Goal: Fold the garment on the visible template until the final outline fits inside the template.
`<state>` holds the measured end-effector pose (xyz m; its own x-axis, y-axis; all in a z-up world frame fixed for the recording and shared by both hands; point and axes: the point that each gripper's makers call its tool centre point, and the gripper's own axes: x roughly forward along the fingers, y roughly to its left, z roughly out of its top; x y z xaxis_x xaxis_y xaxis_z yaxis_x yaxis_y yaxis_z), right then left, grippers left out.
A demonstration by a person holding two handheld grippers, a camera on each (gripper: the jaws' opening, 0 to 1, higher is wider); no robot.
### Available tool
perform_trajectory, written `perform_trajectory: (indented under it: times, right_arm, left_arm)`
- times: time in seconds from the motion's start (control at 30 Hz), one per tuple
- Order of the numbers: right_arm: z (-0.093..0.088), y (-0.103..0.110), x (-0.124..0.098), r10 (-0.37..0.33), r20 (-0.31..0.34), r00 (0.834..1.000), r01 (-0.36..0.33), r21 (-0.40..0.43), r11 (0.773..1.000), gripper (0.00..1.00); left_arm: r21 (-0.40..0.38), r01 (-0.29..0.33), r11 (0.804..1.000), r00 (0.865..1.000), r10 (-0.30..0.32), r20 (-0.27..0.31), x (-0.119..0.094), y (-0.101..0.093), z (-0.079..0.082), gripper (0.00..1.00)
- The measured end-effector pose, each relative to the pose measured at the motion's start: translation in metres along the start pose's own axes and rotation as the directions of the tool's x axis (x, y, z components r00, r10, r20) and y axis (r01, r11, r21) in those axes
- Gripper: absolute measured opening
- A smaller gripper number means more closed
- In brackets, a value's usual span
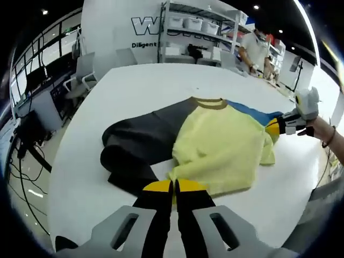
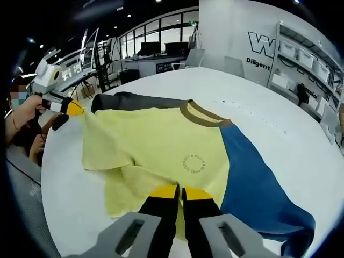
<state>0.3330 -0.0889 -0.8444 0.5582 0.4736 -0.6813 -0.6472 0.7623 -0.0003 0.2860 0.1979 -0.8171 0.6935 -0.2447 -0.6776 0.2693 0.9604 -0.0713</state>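
On the white desk (image 1: 134,86): one shirt (image 1: 220,145), three panels — yellow body, dark sleeve side (image 1: 140,142), blue side (image 2: 247,177) — with an olive collar (image 2: 201,114). It lies near the desk's middle, partly bunched, the yellow panel rumpled over the dark one.

Handling, as judged: light, soft knit; limp, no stiffness; will drape, drag and crease rather than slide cleanly. Not fragile. Best taken at hems, sleeve ends or corners, pinching a single layer so the layers beneath stay flat.

Left claw (image 1: 173,188): jaws closed together at the near hem of the yellow panel; whether cloth is actually pinched cannot be told from its own view. The right gripper view shows the left claw (image 2: 72,107) at the far edge of the yellow cloth, the fabric drawn up to its tip, so a hold looks likely.

Right claw (image 2: 180,192): jaws together over the yellow hem; the left gripper view shows the right claw (image 1: 275,127) at the shirt's far corner by the blue cloth. Grip not certain.

Template: no outline can be made out.

Room: bare desk on every side of the shirt; the rounded desk edge runs close to both claws. Chairs (image 1: 86,72) and shelves (image 1: 193,32) stand well apart.
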Motion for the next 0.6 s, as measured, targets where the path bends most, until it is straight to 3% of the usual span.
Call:
perform_trajectory:
  times: [0.2, 0.33, 0.47, 0.6]
  right_arm:
    - [-0.009, -0.004, 0.010, -0.009, -0.021, 1.000, 0.010, 0.045, 0.999, 0.00]
    - [-0.005, -0.007, 0.008, -0.026, 0.024, 0.999, 0.021, 0.165, 0.986, 0.00]
    - [0.008, -0.007, -0.009, -0.022, 0.102, 0.995, -0.006, 0.268, 0.963, 0.14]
    - [0.009, 0.003, -0.020, -0.003, 0.116, 0.993, -0.032, 0.296, 0.955, 0.31]
  left_arm:
    - [0.026, -0.006, 1.000, 1.000, 0.007, -0.025, 0.011, 0.001, -0.008, 0.00]
    - [0.015, -0.008, 1.000, 1.000, 0.008, -0.024, 0.013, 0.003, -0.009, 0.00]
    - [0.020, -0.012, 1.000, 0.999, 0.013, -0.030, 0.014, 0.004, -0.011, 0.00]
    - [0.011, -0.008, 1.000, 1.000, 0.008, -0.019, 0.013, 0.002, -0.007, 0.00]
